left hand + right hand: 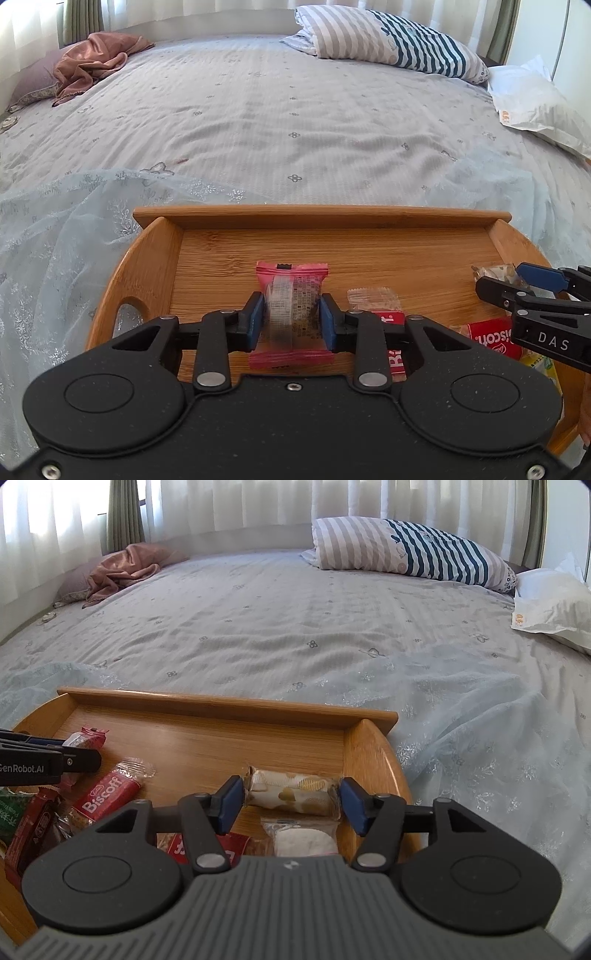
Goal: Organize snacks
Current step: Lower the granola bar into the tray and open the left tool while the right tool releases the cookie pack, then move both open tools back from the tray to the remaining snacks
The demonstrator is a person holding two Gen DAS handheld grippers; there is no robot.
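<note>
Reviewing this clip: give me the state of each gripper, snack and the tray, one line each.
Left gripper: shut on pink snack packet.
Pink snack packet: clamped between the pads, over the tray.
Right gripper: open, straddling gold-patterned snack.
Gold-patterned snack: lying crosswise on the tray.
Biscoff packet: sealed, lying flat.
Wooden tray: on the bed.

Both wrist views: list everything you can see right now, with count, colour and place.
Wooden tray: one, honey-brown, on the bed.
Pink snack packet: one, on the tray, between the left pads.
Cream-and-gold wrapped snack: one, at the tray's right end.
Biscoff packets: at least two, red, mid-tray.
White round snack: one, clear wrapper, near edge.
Striped pillow: one, grey, white, teal, far side.
Pink cloth: one, far left.
White bag: one, far right.
Left gripper: black, blue pads, clamping the pink packet.
Right gripper: black, jaws flanking the cream snack, not pressing.
</note>
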